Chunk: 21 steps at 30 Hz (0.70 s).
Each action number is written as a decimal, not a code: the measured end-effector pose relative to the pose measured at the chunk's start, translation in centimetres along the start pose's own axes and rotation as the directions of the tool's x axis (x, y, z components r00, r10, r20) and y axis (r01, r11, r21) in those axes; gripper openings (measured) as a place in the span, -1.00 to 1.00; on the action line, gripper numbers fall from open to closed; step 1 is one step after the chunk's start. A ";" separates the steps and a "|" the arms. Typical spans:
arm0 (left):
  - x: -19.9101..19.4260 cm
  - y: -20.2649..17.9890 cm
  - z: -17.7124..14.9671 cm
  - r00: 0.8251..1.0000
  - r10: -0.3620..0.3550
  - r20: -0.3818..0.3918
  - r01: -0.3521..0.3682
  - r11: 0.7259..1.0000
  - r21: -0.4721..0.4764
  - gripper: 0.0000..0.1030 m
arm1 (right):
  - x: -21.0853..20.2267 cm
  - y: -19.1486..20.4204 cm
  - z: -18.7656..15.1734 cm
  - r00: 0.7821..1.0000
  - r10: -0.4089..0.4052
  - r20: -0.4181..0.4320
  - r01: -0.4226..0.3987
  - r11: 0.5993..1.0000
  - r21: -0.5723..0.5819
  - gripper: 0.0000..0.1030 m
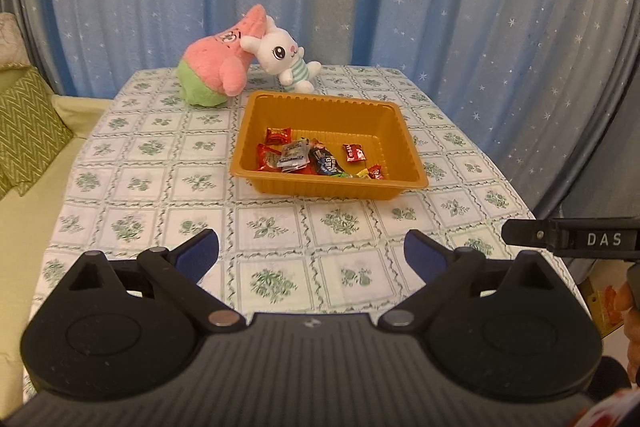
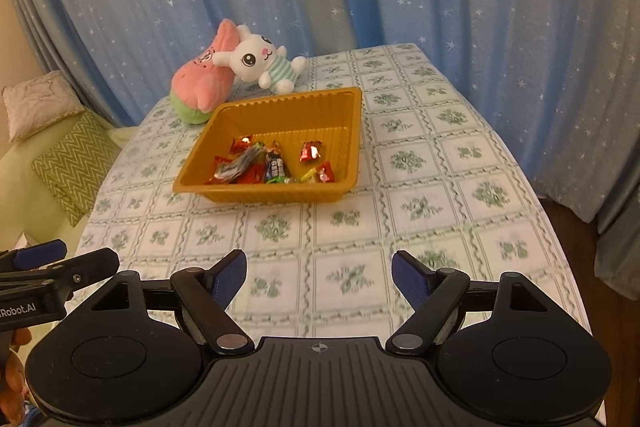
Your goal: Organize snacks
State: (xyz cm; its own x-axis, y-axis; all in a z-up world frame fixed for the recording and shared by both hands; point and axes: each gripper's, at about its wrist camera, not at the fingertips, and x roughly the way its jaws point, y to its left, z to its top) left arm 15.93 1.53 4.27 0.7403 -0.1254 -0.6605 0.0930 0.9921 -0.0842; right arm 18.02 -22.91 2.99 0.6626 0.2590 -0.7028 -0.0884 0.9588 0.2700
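L wrist: left gripper (image 1: 311,254) jaws apart, nothing btw them | orange tray (image 1: 256,163) mid-table, well ahead, snacks (image 1: 316,157) inside (wrappers bunched at near-left) | R wrist: right gripper (image 2: 319,274) jaws apart, empty | tray far-left of ctr, plush toys (image 2: 236,69) just beyond it on tablecloth (image 2: 420,187)

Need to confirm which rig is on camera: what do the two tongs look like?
Both tongs, left and right, have matte black ribbed bodies, round side housings, silver pivot pins and blue finger pads. White "DAS" and "Robot.AI" lettering shows on their sides.
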 end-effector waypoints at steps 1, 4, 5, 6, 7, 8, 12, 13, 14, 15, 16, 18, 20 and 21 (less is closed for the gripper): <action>-0.6 -0.1 -0.3 1.000 0.005 0.003 -0.005 1.000 -0.003 0.91 | -0.6 0.1 -0.4 1.000 0.002 0.005 -0.002 1.000 0.005 0.54; -2.1 -0.5 -1.3 1.000 0.012 0.001 -0.012 1.000 -0.022 0.91 | -1.9 0.4 -1.7 1.000 -0.002 0.019 0.001 1.000 0.016 0.54; -2.6 -0.6 -1.7 1.000 0.017 -0.006 -0.017 0.999 -0.027 0.91 | -2.4 0.5 -2.2 1.000 -0.008 0.023 0.008 1.000 0.017 0.54; -3.0 -0.7 -2.1 1.000 0.024 -0.011 -0.025 0.999 -0.029 0.91 | -2.7 0.6 -2.8 1.000 -0.012 0.025 0.012 1.000 0.016 0.54; -3.4 -0.9 -2.5 0.999 0.031 -0.014 -0.031 0.999 -0.029 0.91 | -3.1 0.7 -3.3 1.000 -0.011 0.024 0.010 1.000 0.014 0.54; -3.9 -1.0 -2.9 0.999 0.036 -0.017 -0.036 0.999 -0.030 0.91 | -3.4 0.8 -3.8 1.000 -0.009 0.022 0.008 1.000 0.011 0.54; -5.5 -1.4 -4.2 0.999 0.037 -0.023 -0.038 0.998 -0.051 0.95 | -4.7 0.9 -5.5 1.000 -0.017 0.009 0.017 1.000 0.022 0.54; -5.9 -1.4 -4.5 0.999 0.038 -0.021 -0.039 0.998 -0.048 0.98 | -5.1 0.9 -5.9 1.000 -0.017 0.007 0.017 0.999 0.031 0.54; -6.3 -1.5 -4.9 0.999 0.040 -0.017 -0.041 0.998 -0.046 1.00 | -5.5 0.8 -6.2 1.000 -0.013 0.007 0.013 0.999 0.038 0.54; -6.7 -1.6 -5.2 0.999 0.040 -0.016 -0.040 0.998 -0.046 1.00 | -5.9 0.8 -6.6 1.000 -0.010 0.007 0.010 0.999 0.042 0.54; -7.0 -1.7 -5.5 0.999 0.037 -0.017 -0.038 0.998 -0.048 1.00 | -6.3 0.9 -6.8 1.000 -0.010 0.008 0.009 0.999 0.040 0.54; -7.5 -2.0 -6.0 0.999 0.032 -0.017 -0.033 0.998 -0.048 1.00 | -7.2 1.2 -7.4 1.000 -0.009 0.014 0.008 0.999 0.033 0.54; -7.9 -2.3 -6.6 0.999 0.033 -0.017 -0.034 0.998 -0.044 1.00 | -7.9 1.3 -7.8 1.000 -0.001 0.019 0.001 0.999 0.033 0.54; -8.1 -2.5 -6.9 0.999 0.034 -0.017 -0.034 0.999 -0.043 1.00 | -8.3 1.3 -7.9 1.000 0.005 0.020 -0.006 0.999 0.036 0.54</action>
State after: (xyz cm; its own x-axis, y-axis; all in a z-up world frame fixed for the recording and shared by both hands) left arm 5.09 0.10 4.73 0.7313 -0.0918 -0.6758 0.0390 0.9949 -0.0930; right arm 6.53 -22.88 3.93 0.6769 0.2613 -0.6882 -0.0655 0.9526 0.2972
